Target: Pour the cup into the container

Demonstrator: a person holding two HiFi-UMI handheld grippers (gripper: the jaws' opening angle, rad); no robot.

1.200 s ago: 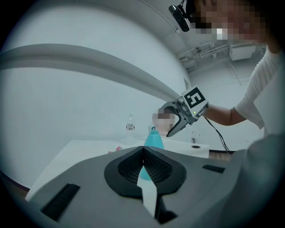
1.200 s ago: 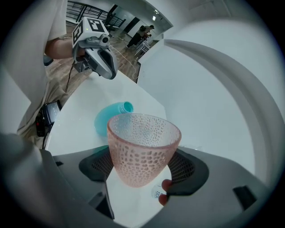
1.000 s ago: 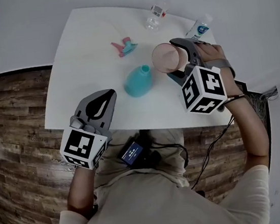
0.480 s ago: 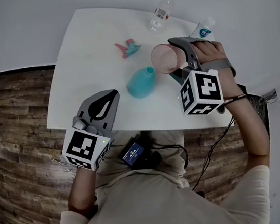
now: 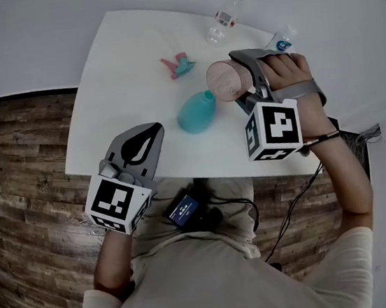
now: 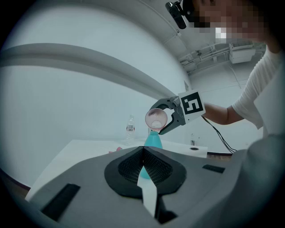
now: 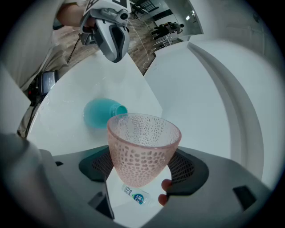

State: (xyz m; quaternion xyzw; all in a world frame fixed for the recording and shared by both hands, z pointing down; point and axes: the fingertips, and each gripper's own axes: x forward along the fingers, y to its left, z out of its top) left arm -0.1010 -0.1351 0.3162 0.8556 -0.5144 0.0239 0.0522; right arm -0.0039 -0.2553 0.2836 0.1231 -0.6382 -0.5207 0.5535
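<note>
My right gripper [image 5: 246, 88] is shut on a pink textured glass cup [image 5: 225, 81], held tipped on its side above the table, its mouth turned toward the teal container [image 5: 196, 111]. In the right gripper view the cup [image 7: 141, 148] sits between the jaws with the teal container [image 7: 101, 113] just beyond its rim. The container is a round teal bottle with a narrow open neck, standing on the white table [image 5: 127, 81]. My left gripper [image 5: 136, 149] hovers shut and empty at the table's near left edge. From the left gripper view the cup [image 6: 156, 118] hangs right above the container's neck [image 6: 152, 139].
A pink and teal spray nozzle [image 5: 177, 64] lies behind the container. A clear plastic bottle [image 5: 221, 20] stands at the table's far edge and another bottle [image 5: 281, 38] lies at the far right corner. Wooden floor [image 5: 19, 172] borders the table on the left.
The right gripper has drawn the tipped cup slightly up and left, closer over the teal container's neck. The left gripper has stayed in place.
</note>
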